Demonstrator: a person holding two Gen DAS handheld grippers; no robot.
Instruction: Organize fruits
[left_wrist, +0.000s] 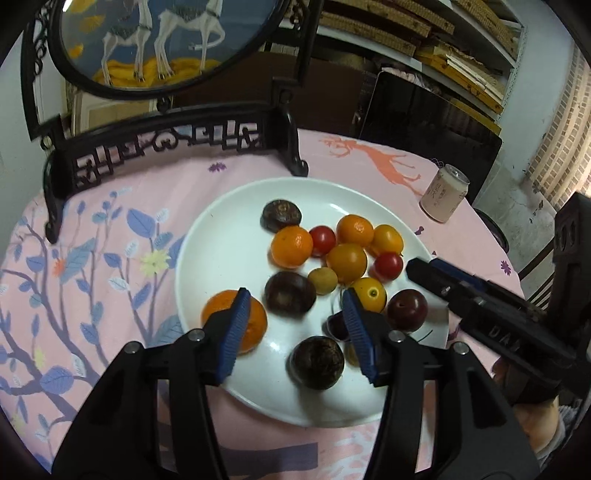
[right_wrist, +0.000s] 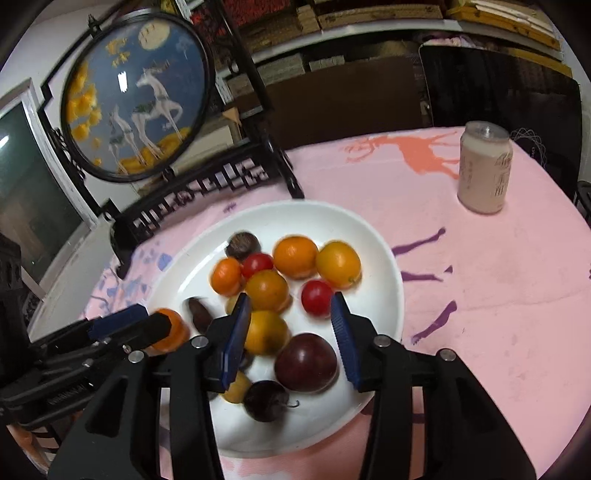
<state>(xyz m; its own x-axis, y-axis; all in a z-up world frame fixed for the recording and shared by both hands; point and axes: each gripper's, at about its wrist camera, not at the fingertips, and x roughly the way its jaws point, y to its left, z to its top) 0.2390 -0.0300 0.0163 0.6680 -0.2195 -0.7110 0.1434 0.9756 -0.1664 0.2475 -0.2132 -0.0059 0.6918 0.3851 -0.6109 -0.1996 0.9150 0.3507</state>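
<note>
Left wrist view: both tools, left (left_wrist: 295, 295) and right (right_wrist: 290, 301), released above crowded white plate (left_wrist: 221, 229), can (left_wrist: 443, 197) well apart.

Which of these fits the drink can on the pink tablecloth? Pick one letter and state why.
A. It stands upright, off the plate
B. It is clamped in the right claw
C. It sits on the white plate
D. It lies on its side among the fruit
A: the drink can stands upright on the pink tablecloth, well apart from the white plate that holds the fruit, with neither claw near it.
</note>
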